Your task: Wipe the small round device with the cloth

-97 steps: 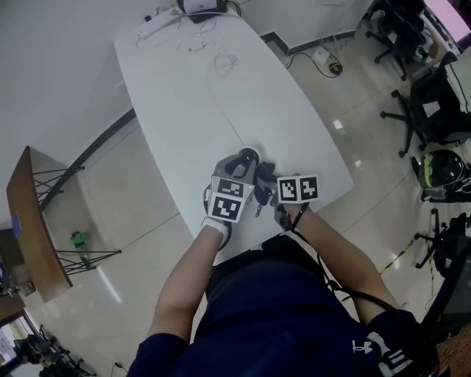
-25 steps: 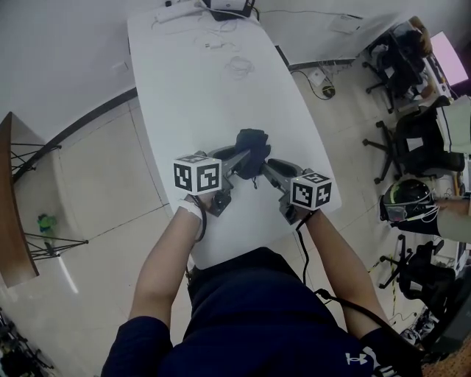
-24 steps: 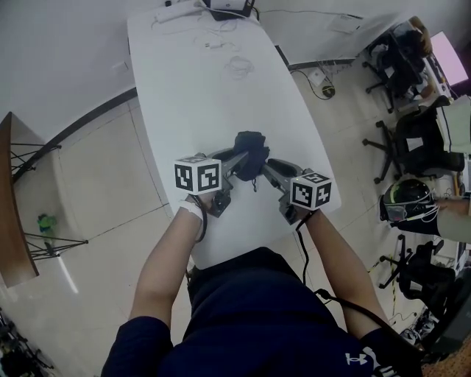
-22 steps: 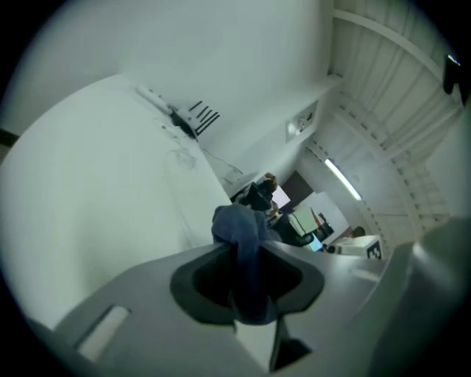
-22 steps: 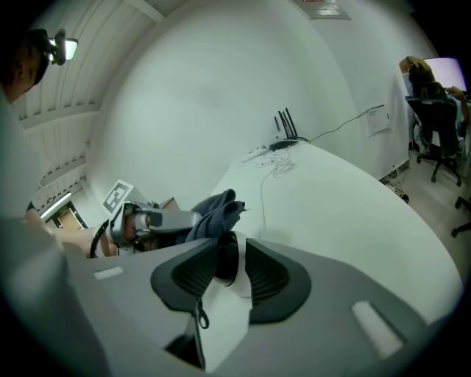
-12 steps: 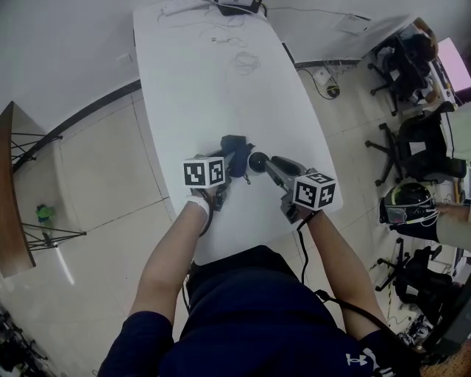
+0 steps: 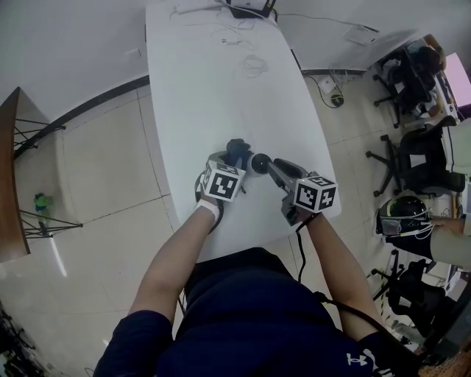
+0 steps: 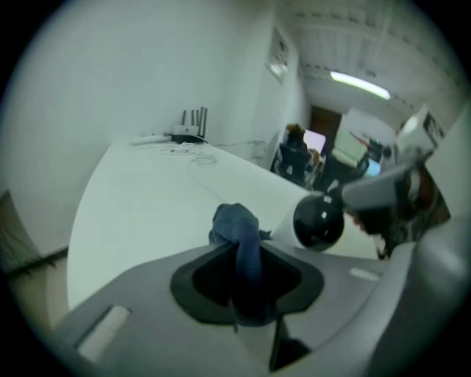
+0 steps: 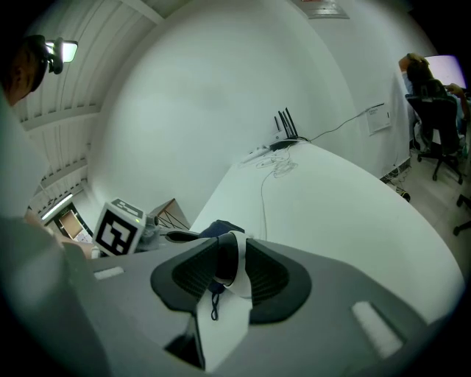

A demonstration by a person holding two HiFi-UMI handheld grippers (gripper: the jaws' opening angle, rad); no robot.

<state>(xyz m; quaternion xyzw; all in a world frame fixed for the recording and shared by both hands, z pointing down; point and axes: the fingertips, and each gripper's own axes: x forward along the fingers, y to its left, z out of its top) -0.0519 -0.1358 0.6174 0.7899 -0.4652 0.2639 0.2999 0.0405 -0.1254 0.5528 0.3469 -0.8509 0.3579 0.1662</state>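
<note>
The small round device (image 7: 259,162), white with a black face, is held up over the white table (image 7: 213,88) by my right gripper (image 7: 268,166), whose jaws are shut on its rim. In the right gripper view the white device (image 9: 229,271) sits edge-on between the pads. My left gripper (image 7: 234,159) is shut on a dark blue cloth (image 7: 237,149), which bunches just left of the device and touches its side. In the left gripper view the cloth (image 8: 237,230) sticks out of the jaws, and the device (image 8: 318,221) hangs to its right.
A router (image 7: 249,7) and loose cables (image 7: 254,62) lie at the table's far end. Office chairs (image 7: 412,81) stand on the floor to the right, a wooden stand (image 7: 15,184) to the left. The table's near edge runs just below both grippers.
One second ago the cloth lay over the device. It has since slid off to the left with my left gripper, and the device's black face now shows. The right gripper has held still.
</note>
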